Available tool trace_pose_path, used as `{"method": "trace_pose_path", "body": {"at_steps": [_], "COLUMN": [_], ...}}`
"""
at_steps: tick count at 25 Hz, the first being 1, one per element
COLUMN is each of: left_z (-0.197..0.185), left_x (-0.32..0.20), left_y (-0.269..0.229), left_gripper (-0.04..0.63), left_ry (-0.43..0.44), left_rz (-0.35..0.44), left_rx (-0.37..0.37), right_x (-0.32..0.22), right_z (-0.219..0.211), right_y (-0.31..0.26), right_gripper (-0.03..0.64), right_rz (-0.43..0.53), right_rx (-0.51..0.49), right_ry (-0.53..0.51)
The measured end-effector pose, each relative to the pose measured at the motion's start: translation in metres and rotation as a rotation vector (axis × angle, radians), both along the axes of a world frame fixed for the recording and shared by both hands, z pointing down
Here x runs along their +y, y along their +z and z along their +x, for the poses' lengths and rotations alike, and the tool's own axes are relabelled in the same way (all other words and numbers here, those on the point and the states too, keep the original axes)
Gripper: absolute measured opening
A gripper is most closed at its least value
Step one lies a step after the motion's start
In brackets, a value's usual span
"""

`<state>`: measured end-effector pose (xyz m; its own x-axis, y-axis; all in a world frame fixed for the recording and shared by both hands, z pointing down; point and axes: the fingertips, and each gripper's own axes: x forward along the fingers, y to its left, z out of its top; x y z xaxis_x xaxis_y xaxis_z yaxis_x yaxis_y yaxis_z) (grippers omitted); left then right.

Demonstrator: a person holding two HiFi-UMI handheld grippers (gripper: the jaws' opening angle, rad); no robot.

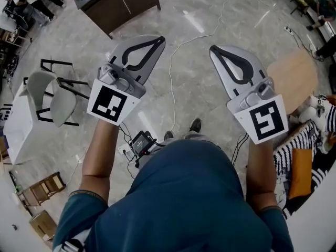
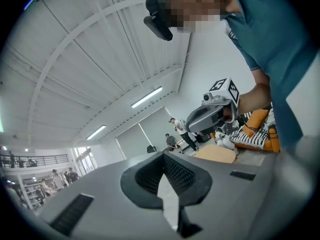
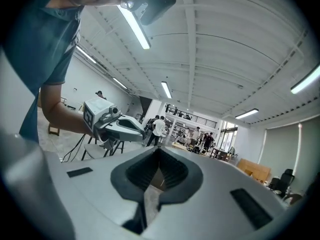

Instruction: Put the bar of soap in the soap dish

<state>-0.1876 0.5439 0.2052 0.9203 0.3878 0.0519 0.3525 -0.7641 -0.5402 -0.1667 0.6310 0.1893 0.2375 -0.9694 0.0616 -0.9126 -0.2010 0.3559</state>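
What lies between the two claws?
Marble floor crossed by a white cable, between left claw and right claw, in the head view.

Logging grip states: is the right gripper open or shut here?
Shut and empty: the right gripper shows jaw tips meeting, nothing between them.

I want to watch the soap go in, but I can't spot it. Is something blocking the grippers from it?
No soap or dish shows in any view, so no blocker can be judged. The left gripper and right gripper are shut and empty, held over floor with a white cable on it.
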Motion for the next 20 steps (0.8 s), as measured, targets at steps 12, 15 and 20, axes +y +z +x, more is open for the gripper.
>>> {"method": "trace_pose_path", "body": {"at_steps": [12, 15, 20], "left_z": [0.099, 0.112, 0.136], "left_x": [-0.007, -0.02, -0.06], "left_y": [0.003, 0.004, 0.012], "left_gripper": [0.002, 0.002, 0.002], "left_ry": [-0.121, -0.126, -0.135], "left_rz": [0.023, 0.022, 0.005], "left_rx": [-0.02, -0.019, -0.021], "right_x": [-0.013, -0.026, -0.066], "right_z": [0.111, 0.126, 0.15], "right_y": [0.0, 0.006, 0.01], "right_gripper": [0.015, 0.015, 0.015], "right_rz": [0.036, 0.03, 0.023], "right_rx": [-0.011, -0.017, -0.024], "right_ry": [-0.123, -0.128, -0.133]}}
